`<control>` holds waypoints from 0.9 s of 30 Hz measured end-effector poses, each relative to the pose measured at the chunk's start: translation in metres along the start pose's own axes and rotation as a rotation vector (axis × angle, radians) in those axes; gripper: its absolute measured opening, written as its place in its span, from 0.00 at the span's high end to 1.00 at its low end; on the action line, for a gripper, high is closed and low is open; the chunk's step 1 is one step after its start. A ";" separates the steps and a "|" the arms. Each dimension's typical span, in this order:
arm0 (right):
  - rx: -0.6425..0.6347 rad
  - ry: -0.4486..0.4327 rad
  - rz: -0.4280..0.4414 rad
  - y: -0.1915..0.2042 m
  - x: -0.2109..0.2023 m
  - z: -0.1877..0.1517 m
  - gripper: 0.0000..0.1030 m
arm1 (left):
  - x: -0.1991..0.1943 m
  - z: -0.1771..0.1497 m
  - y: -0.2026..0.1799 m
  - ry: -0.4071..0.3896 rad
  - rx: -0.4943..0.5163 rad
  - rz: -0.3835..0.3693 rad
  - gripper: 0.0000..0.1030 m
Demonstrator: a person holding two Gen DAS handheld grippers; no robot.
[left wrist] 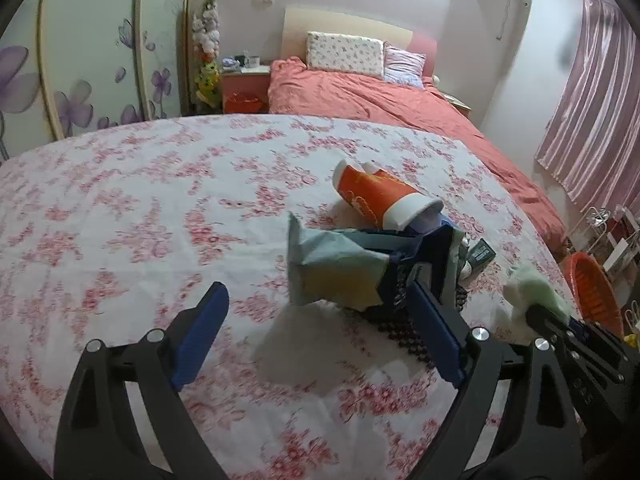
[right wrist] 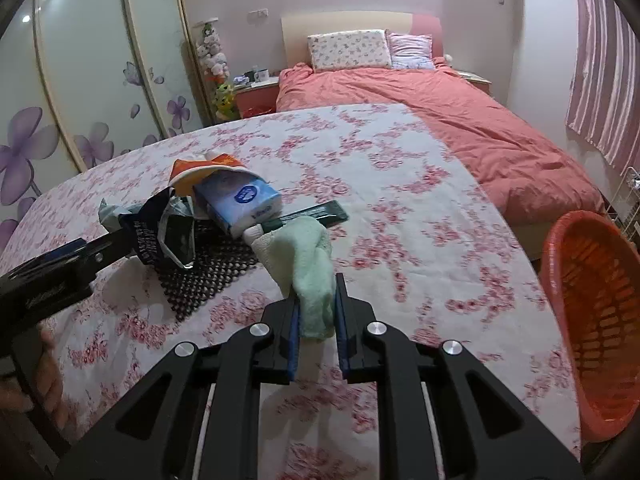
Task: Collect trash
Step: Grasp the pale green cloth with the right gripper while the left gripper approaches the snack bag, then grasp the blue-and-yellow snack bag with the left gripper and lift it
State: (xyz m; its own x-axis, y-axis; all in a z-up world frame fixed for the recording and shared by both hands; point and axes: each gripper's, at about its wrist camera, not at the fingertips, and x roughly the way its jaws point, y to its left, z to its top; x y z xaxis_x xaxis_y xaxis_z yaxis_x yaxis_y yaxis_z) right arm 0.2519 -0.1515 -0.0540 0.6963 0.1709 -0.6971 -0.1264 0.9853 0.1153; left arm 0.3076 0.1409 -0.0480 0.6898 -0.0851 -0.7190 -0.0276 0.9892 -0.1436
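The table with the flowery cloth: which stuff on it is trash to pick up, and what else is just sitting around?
For the job:
- green cloth, pinched in the right claw
- snack bag
- orange cup
- tissue pack
- orange basket
- left claw, open

Just lying about:
- black mesh mat
- bed
- pillows

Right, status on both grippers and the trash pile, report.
Right gripper shut on the green cloth. Left gripper open, empty, short of the snack bag. Orange basket at table's right edge, path unobstructed.
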 end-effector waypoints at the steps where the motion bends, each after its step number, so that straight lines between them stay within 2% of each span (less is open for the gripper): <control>1: 0.006 -0.001 -0.001 -0.003 0.000 0.000 0.86 | 0.001 0.001 0.000 0.006 -0.004 -0.007 0.13; 5: 0.021 -0.003 0.000 -0.010 -0.001 0.001 0.86 | -0.003 0.003 -0.001 0.005 -0.027 -0.034 0.12; 10: 0.029 -0.003 0.003 -0.014 -0.003 -0.001 0.86 | -0.021 0.009 -0.013 -0.062 -0.036 0.004 0.09; 15: 0.039 0.000 0.002 -0.019 -0.004 -0.005 0.86 | -0.018 0.018 -0.041 -0.044 -0.027 0.016 0.06; 21: 0.067 -0.005 -0.005 -0.034 -0.012 -0.007 0.86 | 0.002 0.010 -0.070 -0.025 0.068 0.181 0.06; 23: 0.072 -0.009 -0.005 -0.037 -0.013 -0.007 0.86 | 0.005 0.007 -0.064 -0.015 0.067 0.215 0.07; 27: 0.075 -0.020 0.004 -0.039 -0.016 -0.007 0.86 | -0.003 0.002 -0.027 -0.019 0.012 0.258 0.08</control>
State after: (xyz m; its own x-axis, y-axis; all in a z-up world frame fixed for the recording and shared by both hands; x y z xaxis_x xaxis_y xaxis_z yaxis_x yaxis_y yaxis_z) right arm 0.2409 -0.1924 -0.0527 0.7096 0.1739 -0.6828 -0.0760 0.9823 0.1712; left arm 0.3079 0.1151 -0.0402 0.6748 0.1721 -0.7176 -0.1960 0.9793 0.0505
